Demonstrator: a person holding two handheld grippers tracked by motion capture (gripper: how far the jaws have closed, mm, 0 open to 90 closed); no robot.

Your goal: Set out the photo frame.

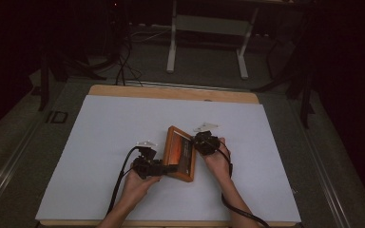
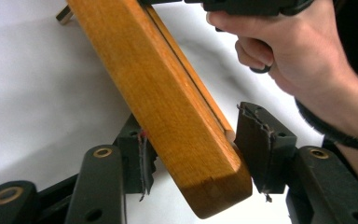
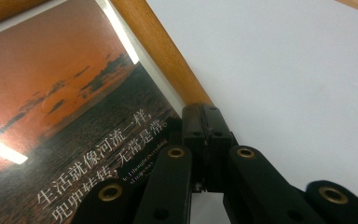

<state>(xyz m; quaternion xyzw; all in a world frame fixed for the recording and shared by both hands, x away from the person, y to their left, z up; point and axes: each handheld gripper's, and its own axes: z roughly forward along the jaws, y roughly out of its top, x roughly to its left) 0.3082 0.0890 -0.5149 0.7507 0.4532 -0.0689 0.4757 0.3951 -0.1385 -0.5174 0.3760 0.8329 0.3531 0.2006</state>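
since my right claw (image 3: 204, 122) is pinched shut on the frame's (image 1: 179, 153) edge to keep it propped on the worktop (image 1: 100, 128), i have my left claw (image 2: 193, 144) half open, straddling its near corner, pads not yet pressing.

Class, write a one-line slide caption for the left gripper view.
Left tongs straddle the corner of an orange-brown wooden picture frame above a white table.

A wooden picture frame (image 1: 180, 154) with an orange sunset print stands tilted mid-table.
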